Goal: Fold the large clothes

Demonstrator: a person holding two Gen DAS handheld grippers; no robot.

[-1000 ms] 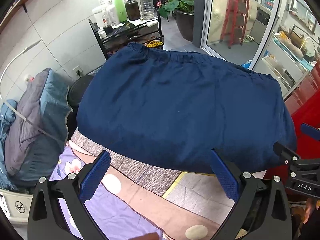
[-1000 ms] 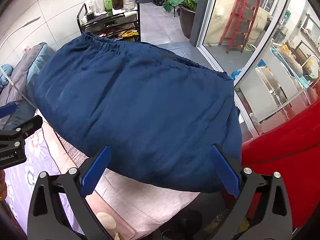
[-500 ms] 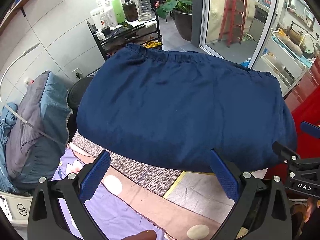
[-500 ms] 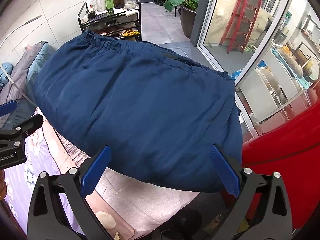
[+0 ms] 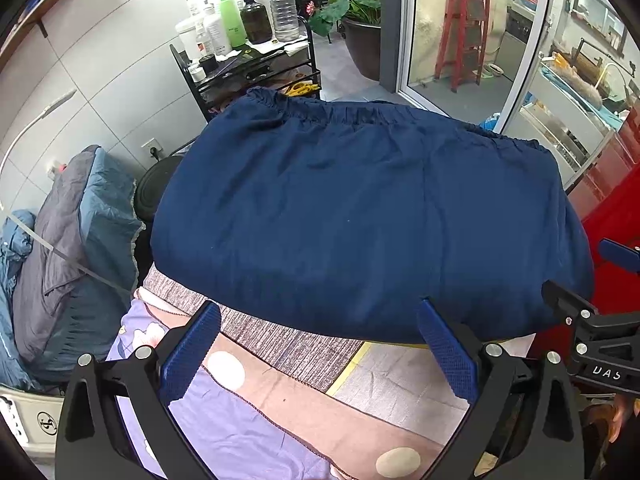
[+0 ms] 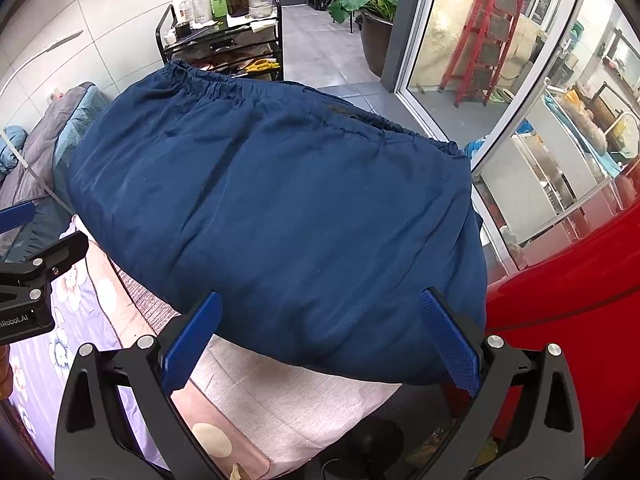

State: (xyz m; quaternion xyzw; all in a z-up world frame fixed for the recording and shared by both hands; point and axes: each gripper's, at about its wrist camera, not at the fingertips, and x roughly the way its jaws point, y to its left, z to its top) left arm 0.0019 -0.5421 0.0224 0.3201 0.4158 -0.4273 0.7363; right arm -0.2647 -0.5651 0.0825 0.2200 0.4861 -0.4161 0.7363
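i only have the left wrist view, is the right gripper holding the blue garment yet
observer: No. The right gripper is open, its pads wide apart, and nothing is pinched. The blue garment lies spread flat.
operator: where does its right end sit
observer: The near right corner reaches past the edge of the pink cover, beside a red surface.

A black wire trolley [image 5: 256,74] crowded with plastic bottles [image 5: 240,20] is standing against the white tiled wall. A red stepladder [image 6: 486,32] is leaning beyond the glass door, a green potted plant [image 6: 366,0] is sitting nearby, and grey-blue bedding [image 5: 76,232] is lying heaped at left.
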